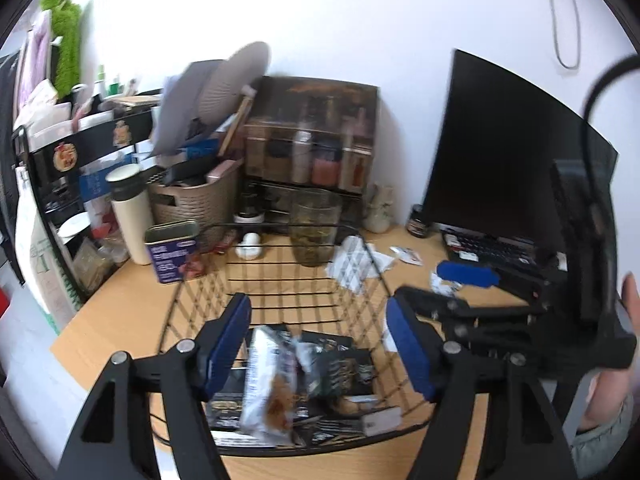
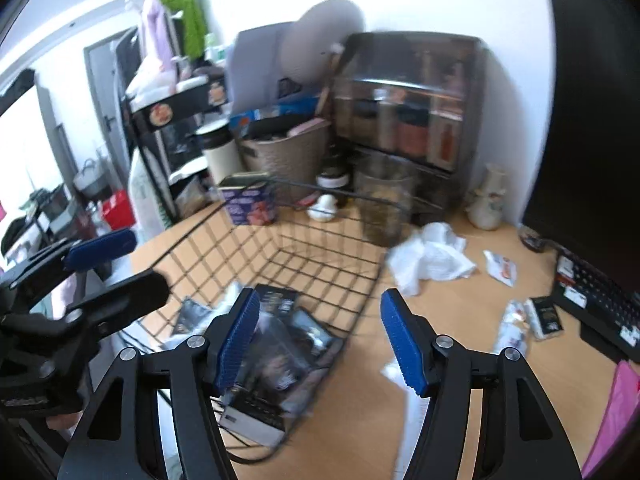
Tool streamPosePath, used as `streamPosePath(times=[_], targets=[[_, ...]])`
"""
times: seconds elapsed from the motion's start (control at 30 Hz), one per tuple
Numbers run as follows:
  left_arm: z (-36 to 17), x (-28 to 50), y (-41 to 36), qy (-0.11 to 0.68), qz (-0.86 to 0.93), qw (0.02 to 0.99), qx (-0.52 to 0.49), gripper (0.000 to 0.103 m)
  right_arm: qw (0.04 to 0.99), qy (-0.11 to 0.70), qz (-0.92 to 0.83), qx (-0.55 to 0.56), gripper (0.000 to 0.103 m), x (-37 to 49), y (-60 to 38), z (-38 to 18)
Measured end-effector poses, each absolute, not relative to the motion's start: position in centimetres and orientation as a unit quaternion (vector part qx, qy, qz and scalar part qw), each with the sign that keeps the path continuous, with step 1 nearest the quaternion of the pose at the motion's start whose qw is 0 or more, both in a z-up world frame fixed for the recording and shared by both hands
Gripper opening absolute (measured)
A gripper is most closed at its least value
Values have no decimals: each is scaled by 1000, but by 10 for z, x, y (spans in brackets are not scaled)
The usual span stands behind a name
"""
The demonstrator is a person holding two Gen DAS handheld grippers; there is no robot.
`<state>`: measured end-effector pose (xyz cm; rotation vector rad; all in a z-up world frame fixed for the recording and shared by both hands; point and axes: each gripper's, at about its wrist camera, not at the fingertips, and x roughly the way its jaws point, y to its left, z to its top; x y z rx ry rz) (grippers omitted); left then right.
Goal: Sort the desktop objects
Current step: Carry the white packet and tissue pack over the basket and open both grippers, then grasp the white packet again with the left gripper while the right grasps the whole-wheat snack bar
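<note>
- On the wooden desk (image 2: 460, 320), the black wire basket (image 1: 280, 276) sits in front of both grippers; it already holds dark snack packets (image 1: 340, 364) and a white-and-brown wrapper (image 1: 268, 376), piled at its near end.
- The left gripper (image 1: 320, 344) hangs directly over that pile, its blue pads (image 1: 228, 344) spread wide with nothing pinched; the wrapper lies between and below them, not pressed.
- The right gripper (image 2: 316, 344) is spread too and holds nothing. It straddles the basket's right rim: its left pad is over the packets (image 2: 288, 332), its right pad over bare desk.
- What is still loose lies to the right of the basket: a crumpled white bag (image 2: 432, 256) just beside the rim, a small red-and-white sachet (image 2: 500, 268) farther right, and a white wrapper with a dark packet (image 2: 528, 316) near the keyboard (image 2: 600, 312).
- My judgement: the right gripper is the nearer one for all of these; the wrapper and dark packet lie ahead and to the right of its fingers, so it would have to swing right, away from the basket.
- The dark packet's long axis seems to run roughly away from the camera, though blur makes this uncertain.
</note>
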<state>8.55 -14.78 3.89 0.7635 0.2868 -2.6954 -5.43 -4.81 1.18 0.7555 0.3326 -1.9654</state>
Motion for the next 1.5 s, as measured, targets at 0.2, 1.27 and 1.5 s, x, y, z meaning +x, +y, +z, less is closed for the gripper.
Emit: streamPosePath(times=[0.2,1.27,1.5], targets=[[32,61,-106,80,-949,112,284,74,445,118,-827,322,62,-86,-5,8],[-106,-86,4,71,-870,215,438,86,359,128,-806,453,63,-260,45,-89],[-128,-97,-21,118,-854,214,458,86,361,119,-799,466,63,-268,22,-106]])
